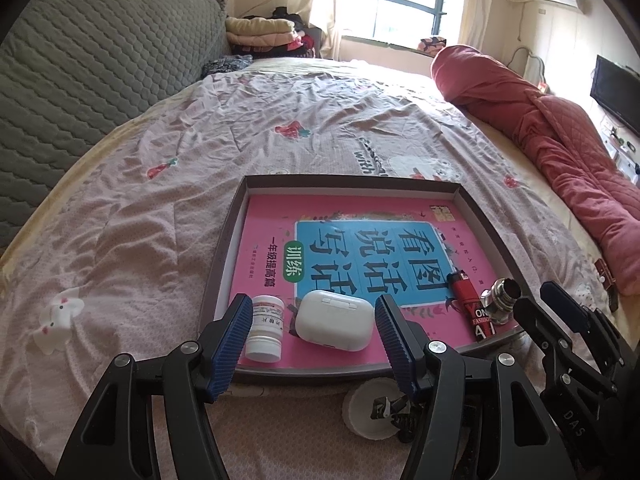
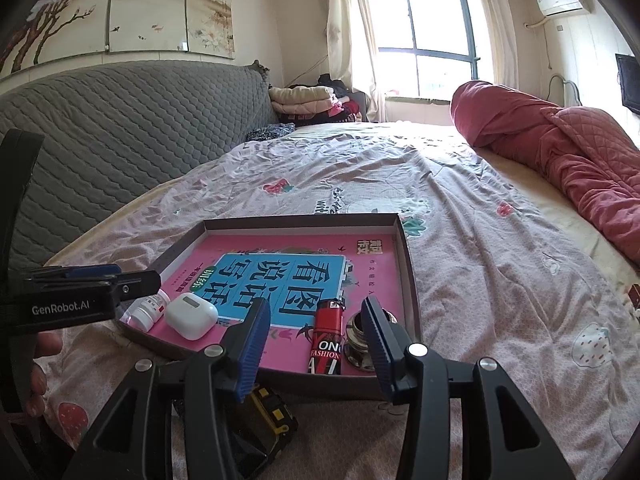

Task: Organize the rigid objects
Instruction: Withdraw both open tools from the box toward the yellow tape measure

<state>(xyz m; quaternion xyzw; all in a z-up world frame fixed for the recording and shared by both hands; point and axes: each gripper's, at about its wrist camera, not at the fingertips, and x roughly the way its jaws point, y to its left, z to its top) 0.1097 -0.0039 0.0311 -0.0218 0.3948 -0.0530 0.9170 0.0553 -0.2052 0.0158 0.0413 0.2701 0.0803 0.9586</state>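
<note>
Daylight floods from the overexposed window (image 1: 404,0); the foreground is dimmer; fisheye edges bend and darken.

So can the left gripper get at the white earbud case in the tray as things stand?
Probably yes. The left gripper is open and empty, and the earbud case lies flat on the pink book just ahead, between its fingers. The pill bottle lies close to the left finger; the tray rim is low.
</note>
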